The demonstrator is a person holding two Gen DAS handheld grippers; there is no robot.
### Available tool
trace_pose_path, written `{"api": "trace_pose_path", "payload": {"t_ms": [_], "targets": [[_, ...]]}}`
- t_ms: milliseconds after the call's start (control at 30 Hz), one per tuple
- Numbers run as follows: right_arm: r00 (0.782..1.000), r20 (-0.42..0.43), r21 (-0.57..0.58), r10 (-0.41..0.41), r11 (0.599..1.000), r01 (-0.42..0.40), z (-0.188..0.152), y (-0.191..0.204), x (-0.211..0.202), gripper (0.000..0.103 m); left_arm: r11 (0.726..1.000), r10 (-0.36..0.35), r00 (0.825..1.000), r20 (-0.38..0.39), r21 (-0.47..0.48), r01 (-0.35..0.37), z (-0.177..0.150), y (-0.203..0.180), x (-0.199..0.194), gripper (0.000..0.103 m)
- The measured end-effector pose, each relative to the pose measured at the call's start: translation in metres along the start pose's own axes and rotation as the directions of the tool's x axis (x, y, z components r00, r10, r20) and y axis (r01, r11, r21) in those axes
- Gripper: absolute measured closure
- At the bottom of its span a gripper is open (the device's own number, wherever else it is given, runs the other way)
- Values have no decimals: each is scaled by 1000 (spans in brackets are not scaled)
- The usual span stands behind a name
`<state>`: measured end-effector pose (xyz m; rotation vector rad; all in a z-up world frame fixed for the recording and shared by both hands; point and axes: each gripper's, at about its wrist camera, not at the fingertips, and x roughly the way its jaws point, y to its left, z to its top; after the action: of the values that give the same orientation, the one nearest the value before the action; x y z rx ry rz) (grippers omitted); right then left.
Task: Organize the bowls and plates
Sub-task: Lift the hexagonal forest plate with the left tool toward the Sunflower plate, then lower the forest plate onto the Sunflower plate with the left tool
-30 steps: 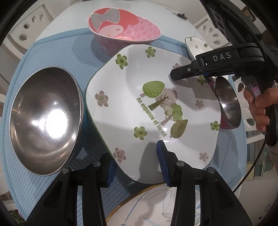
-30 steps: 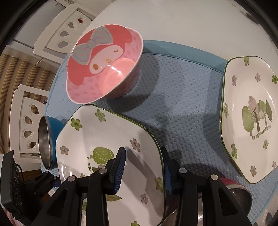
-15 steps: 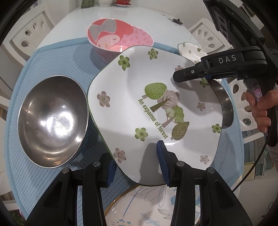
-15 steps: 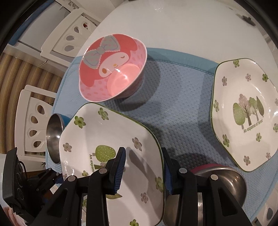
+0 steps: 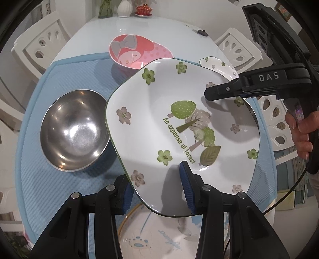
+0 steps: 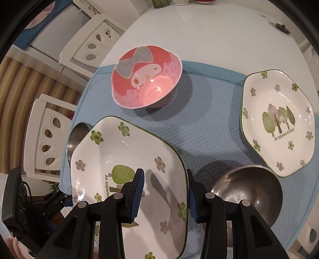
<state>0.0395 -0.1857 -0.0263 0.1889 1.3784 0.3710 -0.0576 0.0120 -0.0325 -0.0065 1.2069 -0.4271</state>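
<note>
Both grippers hold one white forest-print plate above the blue mat. My left gripper is shut on its near rim. My right gripper is shut on the opposite rim; it also shows in the left wrist view. The plate also shows in the right wrist view. A second forest-print plate lies on the mat at the right. A pink cartoon bowl stands at the back. One steel bowl sits left of the held plate, another steel bowl under my right gripper.
A blue mat covers the near part of a white oval table. A gold-rimmed plate lies under my left gripper. White chairs stand around the table. Vases and a red dish sit at the far end.
Both grippers have lifted the plate higher above the mat; the bowls and the second plate now look smaller and farther below. The grip on both rims is unchanged.
</note>
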Motion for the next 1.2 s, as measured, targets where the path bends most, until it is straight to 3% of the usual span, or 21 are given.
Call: {"api": "trace_pose_path", "payload": {"t_ms": [500,1200], "targets": [[1000,5,6,6,1000,-6,-54,15,-12,63,1000,9,1000,18,-10,-9,-44,-12,-22,64],[998,-12,51,69,996,-69,-130,37,3,63,998,55,998,-31,-7,-55,-101,-4,-35,64]]}}
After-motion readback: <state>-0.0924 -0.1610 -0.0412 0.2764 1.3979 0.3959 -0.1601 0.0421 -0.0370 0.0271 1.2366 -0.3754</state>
